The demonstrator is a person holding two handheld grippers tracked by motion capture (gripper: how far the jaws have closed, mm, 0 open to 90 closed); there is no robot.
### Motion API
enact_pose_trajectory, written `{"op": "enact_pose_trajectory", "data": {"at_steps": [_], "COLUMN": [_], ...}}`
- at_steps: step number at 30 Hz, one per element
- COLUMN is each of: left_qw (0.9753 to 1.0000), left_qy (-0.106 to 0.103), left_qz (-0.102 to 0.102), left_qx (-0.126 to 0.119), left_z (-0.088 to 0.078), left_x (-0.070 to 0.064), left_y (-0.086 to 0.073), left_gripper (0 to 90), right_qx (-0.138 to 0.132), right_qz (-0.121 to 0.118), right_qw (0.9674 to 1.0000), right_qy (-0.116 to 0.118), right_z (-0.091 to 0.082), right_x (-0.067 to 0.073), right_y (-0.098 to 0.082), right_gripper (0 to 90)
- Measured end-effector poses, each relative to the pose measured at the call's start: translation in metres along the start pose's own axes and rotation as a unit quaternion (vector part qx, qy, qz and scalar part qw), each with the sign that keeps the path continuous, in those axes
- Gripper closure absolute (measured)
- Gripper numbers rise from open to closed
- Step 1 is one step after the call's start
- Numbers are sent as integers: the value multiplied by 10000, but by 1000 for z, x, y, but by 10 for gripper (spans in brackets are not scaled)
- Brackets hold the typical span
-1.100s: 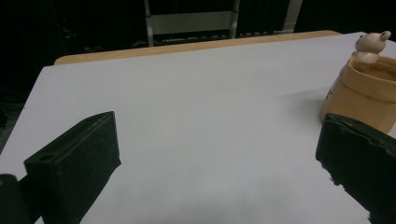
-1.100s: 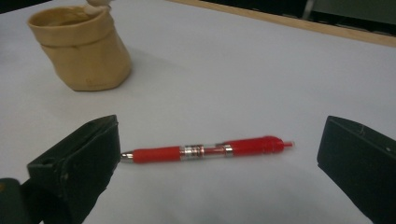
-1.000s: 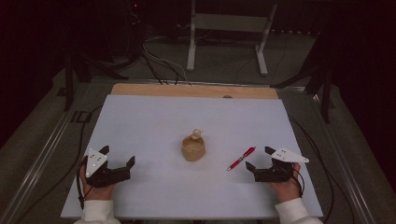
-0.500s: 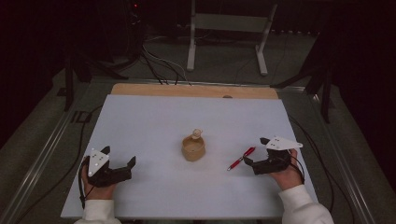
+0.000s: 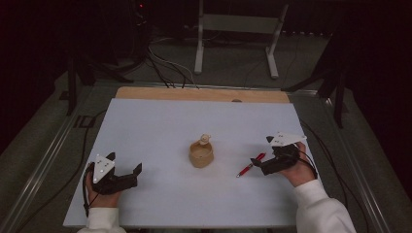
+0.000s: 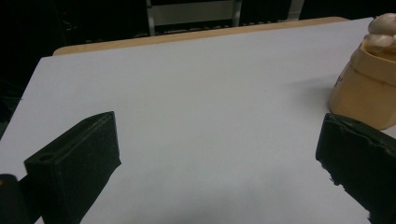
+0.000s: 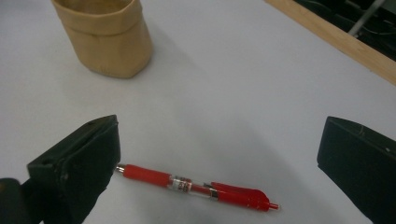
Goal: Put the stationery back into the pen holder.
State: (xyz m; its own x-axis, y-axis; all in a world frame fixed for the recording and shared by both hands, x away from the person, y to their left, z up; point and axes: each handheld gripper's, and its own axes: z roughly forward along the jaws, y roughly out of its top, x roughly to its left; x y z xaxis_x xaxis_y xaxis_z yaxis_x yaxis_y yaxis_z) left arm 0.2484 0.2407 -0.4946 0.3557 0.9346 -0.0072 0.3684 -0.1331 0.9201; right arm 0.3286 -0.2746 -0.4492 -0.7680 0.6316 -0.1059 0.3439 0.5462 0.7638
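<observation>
Right gripper [image 5: 259, 165], black matte plastic with blocky jaws and a grey three-cornered plate on top: jaws stand wide apart, holding nothing. In the right gripper view its jaws [image 7: 219, 158] straddle the red plastic click pen [image 7: 196, 185], which lies flat on the table between them, one end just beside the left jaw block; contact cannot be told. The pen is slim and glossy, with a clear banded midsection and a clip.

Tan, soft-sided round pot [image 5: 201, 153]: stands upright near the table's middle, left of the pen and apart from it. A pale knobbly object [image 5: 205, 139] sits at its rim.

Left gripper [image 5: 125, 170], same build: jaws wide apart, empty, resting well left of the pot.

Table [image 5: 160, 121]: smooth white sheet over a wooden board showing at the far edge. Nothing stands between the right gripper and the pen.
</observation>
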Motion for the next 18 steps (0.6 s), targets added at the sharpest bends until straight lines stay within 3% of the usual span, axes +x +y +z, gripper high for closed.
{"op": "enact_pose_trajectory", "data": {"at_steps": [8,18], "left_qw": [10000,10000], "left_qy": [-1,3], "left_qz": [15,24], "left_qx": [18,48], "left_z": [0,1], "left_x": [0,0], "left_y": [0,-1], "left_gripper": [2,2], "right_qx": [532,1072], "right_qz": [-422,-602], "right_qw": [9976,9921], "right_qy": [104,234], "right_z": [15,36], "right_x": [-2,-6], "right_y": [6,3], "right_gripper": [1,1]}}
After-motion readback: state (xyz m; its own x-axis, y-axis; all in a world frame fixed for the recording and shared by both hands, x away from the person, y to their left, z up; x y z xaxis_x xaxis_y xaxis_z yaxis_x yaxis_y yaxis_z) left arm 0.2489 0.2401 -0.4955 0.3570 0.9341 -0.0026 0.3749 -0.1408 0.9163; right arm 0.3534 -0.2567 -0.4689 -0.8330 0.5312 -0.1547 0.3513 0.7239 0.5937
